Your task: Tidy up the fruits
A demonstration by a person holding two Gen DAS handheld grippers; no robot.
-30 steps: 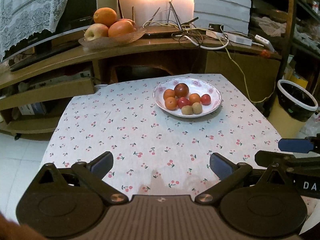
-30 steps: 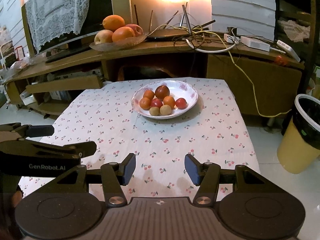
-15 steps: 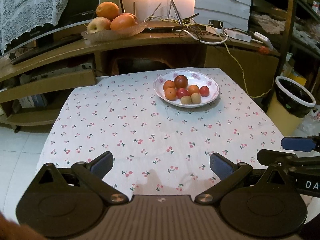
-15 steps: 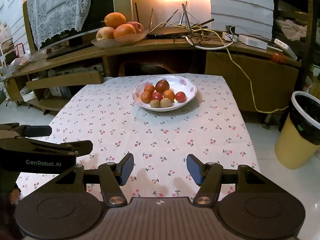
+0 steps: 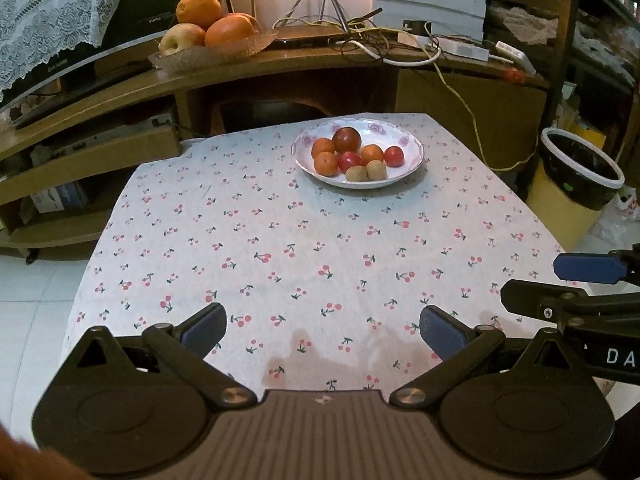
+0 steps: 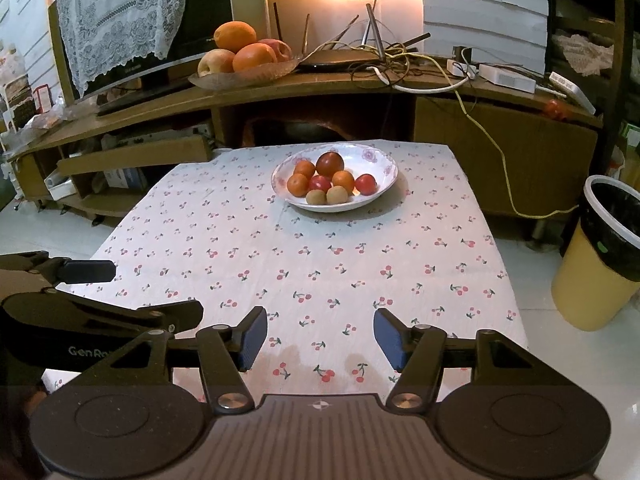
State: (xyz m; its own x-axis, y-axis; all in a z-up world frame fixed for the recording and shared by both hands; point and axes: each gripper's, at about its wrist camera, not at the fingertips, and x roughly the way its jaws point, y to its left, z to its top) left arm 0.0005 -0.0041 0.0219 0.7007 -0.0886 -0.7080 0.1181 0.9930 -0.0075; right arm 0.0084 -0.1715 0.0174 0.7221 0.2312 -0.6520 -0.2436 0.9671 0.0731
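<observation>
While I pull back, my left view shows the plate (image 5: pixel 414 162) of fruits (image 5: pixel 356 154) farther off than a second ago, left gripper (image 5: pixel 322 330) wide, empty. Right view: right gripper (image 6: pixel 320 338) wide too, nothing picked.

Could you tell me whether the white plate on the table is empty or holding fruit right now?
Holding fruit. The plate carries a cluster of small round fruits, orange, red and brownish, piled near its middle.
</observation>
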